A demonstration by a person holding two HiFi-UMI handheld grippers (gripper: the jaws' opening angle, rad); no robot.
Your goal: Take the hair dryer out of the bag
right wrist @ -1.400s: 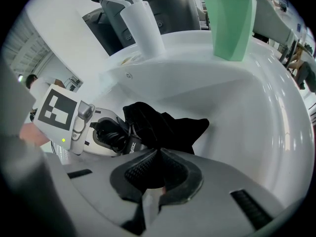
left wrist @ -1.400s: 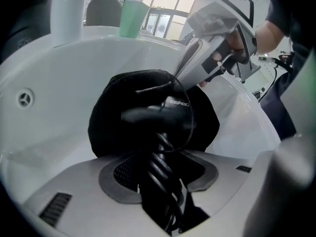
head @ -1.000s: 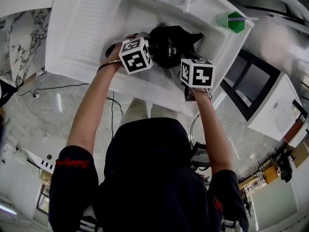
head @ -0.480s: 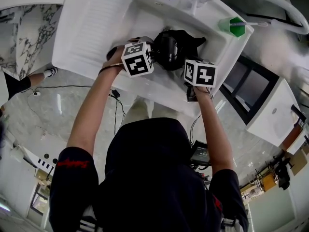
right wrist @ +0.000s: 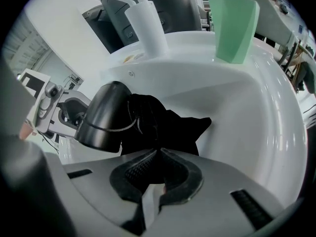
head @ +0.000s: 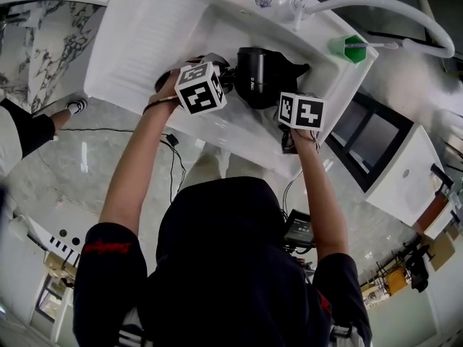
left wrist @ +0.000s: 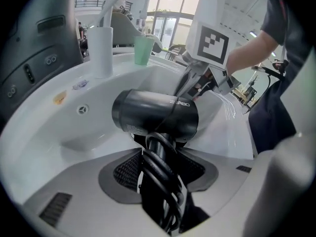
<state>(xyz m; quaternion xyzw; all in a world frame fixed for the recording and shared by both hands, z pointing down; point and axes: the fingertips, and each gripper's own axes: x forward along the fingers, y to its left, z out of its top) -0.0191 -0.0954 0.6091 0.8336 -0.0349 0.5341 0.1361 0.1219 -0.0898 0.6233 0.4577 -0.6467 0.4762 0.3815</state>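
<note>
A black hair dryer (head: 253, 74) hangs over the white sink (head: 145, 42), its barrel mostly out of the black bag (head: 291, 72). My left gripper (head: 230, 84) is shut on the dryer's handle (left wrist: 160, 181), which has the cord wound around it; the barrel (left wrist: 155, 116) lies crosswise just beyond the jaws. My right gripper (head: 284, 98) is shut on a fold of the bag (right wrist: 165, 127) and holds it down in the basin. In the right gripper view the dryer's barrel (right wrist: 103, 115) sticks up and to the left out of the bag.
A green cup (head: 347, 48) stands on the sink's far right rim, and a white faucet (head: 296, 9) with a hose at the back rim. The ribbed drainboard (head: 141, 35) lies to the left. A dark cabinet (head: 365, 143) stands to the right of the sink.
My left gripper has lifted the hair dryer, and more of its barrel shows clear of the bag. The right gripper has stayed put on the bag.
</note>
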